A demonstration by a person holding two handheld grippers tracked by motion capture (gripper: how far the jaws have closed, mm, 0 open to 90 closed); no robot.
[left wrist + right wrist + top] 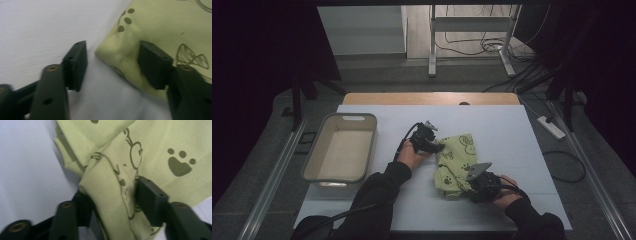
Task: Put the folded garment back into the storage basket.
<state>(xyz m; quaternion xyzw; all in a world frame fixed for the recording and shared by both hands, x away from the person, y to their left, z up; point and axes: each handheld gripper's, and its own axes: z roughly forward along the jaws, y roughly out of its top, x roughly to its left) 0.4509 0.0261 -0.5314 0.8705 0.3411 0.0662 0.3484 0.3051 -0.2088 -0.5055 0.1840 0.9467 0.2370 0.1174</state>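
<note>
Your right hand-held gripper (110,197) pinches a bunched fold of the green printed cloth (457,162), which lies centre-right on the desk (512,135). Your left hand-held gripper (112,65) stands half open around the cloth's corner, one pad on fabric, the other apart.

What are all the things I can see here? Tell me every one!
cloth: one, light green with dark paw prints and drawings, crumpled in the middle of the table
bin: one, grey with a pale inside, nothing in it, on the left of the table
table cover: one, white, spread over the wooden table
power strip: one, white, on the floor to the right
cables: several, dark, on the floor behind
left gripper: one, black, fingers astride the cloth's corner, one on cloth, one on the cover
right gripper: one, black, fingers pinching a cloth fold
sleeves: two, black, bottom of the high view
</note>
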